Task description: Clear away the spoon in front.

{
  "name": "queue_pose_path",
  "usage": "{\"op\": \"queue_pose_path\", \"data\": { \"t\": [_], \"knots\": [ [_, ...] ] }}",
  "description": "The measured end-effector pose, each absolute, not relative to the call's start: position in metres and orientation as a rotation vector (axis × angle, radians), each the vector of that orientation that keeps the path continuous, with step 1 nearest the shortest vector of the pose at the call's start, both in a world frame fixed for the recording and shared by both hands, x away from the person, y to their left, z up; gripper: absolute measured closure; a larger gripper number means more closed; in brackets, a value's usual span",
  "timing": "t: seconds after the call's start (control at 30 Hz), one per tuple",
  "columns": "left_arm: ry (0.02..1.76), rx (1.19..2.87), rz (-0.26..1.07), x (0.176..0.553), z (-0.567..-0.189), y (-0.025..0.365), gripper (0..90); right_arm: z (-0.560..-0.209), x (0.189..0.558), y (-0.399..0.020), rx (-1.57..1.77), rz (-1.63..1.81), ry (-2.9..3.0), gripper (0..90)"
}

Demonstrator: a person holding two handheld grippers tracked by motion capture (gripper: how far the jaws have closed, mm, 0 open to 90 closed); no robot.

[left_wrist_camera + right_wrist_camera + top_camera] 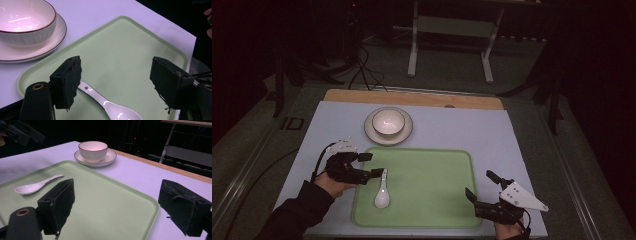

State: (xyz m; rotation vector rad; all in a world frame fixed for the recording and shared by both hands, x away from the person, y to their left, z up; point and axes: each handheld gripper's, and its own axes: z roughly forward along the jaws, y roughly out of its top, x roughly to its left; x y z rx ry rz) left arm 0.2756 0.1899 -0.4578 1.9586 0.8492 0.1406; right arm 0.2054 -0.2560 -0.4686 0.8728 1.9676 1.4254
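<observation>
A white ceramic spoon (382,193) lies on the left part of the green tray (432,200), its handle pointing away from me. My left gripper (371,165) hovers open just above the spoon's handle (86,88), with nothing between its jaws. A white bowl (388,122) sits on a white saucer (370,131) beyond the tray. My right gripper (482,186) stands open over the tray's right front corner, holding nothing. In the right gripper view the spoon (33,186) lies far left and the bowl (93,150) stands behind it.
A pale lilac mat (492,130) covers the table, with a wooden strip (412,97) along its far edge. Cables (362,70) and a white metal stand (452,40) lie on the dark floor beyond.
</observation>
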Motion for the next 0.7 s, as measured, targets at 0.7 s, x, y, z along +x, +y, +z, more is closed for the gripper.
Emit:
{"op": "queue_pose_path", "data": {
  "t": [0.7],
  "knots": [
    [0.796,1.950,0.113,0.248,-0.476,0.203,2.9,-0.469,0.205,-0.255,0.869,1.423,1.967,13.5]
  ]
}}
